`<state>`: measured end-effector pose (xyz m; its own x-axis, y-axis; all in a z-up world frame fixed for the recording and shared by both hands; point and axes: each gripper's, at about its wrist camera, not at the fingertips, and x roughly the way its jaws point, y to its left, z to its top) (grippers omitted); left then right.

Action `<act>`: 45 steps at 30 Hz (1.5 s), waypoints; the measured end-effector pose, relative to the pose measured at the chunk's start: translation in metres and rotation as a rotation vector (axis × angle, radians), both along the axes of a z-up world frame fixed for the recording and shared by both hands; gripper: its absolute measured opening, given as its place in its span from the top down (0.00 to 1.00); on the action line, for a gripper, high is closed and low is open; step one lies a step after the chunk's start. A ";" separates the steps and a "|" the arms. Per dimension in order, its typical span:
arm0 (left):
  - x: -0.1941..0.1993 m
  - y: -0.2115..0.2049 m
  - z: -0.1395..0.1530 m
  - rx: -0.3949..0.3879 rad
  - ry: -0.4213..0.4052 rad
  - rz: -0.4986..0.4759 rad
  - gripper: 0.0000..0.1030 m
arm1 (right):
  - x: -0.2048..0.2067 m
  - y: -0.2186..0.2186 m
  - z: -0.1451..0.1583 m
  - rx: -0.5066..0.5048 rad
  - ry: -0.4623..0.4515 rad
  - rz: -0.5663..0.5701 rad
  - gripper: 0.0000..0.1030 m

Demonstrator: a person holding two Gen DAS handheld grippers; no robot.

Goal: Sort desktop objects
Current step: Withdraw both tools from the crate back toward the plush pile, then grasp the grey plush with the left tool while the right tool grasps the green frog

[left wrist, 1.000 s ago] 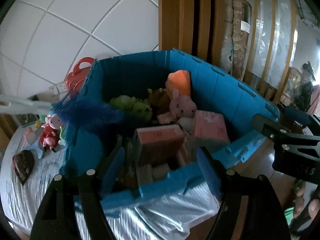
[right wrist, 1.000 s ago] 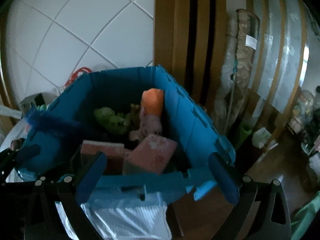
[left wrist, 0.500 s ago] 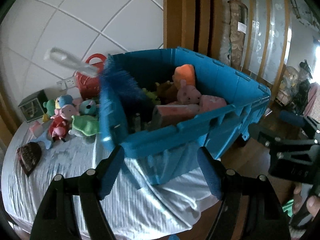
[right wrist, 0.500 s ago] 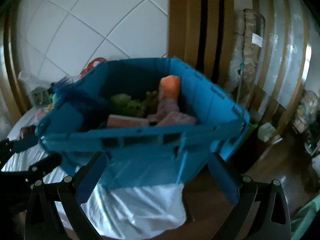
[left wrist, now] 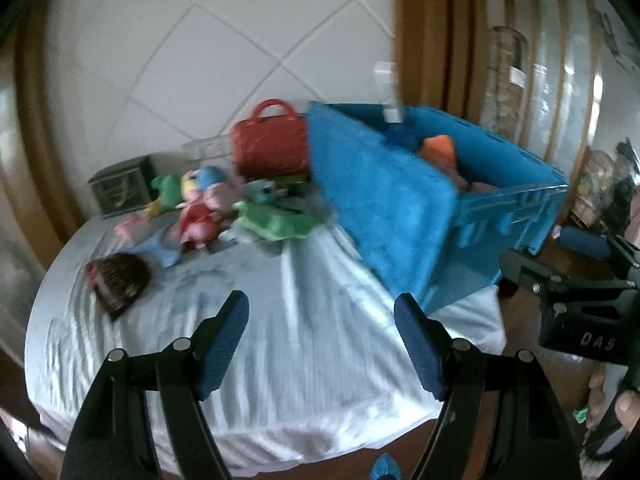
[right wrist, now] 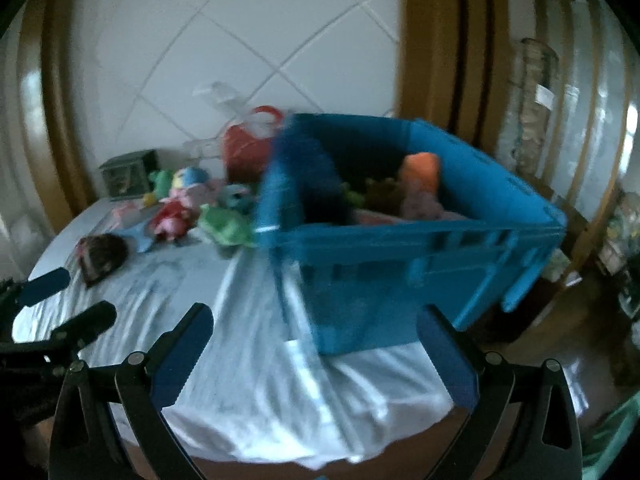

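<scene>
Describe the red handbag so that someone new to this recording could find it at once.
Find the big blue crate at the right end of the white-sheeted table. The red handbag stands upright just left of it, by the tiled wall. Alone behind the plush toys, it has a rigid boxy shape and arched handle.

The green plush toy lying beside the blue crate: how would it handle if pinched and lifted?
The green plush toy lies flattened and draped on the white sheet, so it would probably sag. It looks soft and light, unlikely to roll or break.

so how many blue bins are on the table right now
1. The blue bin sits at the right edge of the white-covered table, toys piled beside its left wall. No other bin shows; none seems hidden.
</scene>
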<state>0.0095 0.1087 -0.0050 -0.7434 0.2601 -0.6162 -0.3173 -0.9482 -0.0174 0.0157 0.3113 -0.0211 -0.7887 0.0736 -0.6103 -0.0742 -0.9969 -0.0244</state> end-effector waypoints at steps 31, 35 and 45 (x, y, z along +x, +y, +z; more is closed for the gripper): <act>-0.202 -0.225 -0.108 0.037 -0.229 0.437 0.27 | -0.246 -0.156 -0.097 -0.009 -0.204 0.180 0.00; -0.240 -0.231 -0.123 0.030 -0.278 0.456 0.27 | -0.289 -0.161 -0.111 -0.007 -0.251 0.209 0.00; -0.352 -0.213 -0.149 -0.011 -0.338 0.333 0.27 | -0.371 -0.154 -0.130 -0.024 -0.313 0.131 0.00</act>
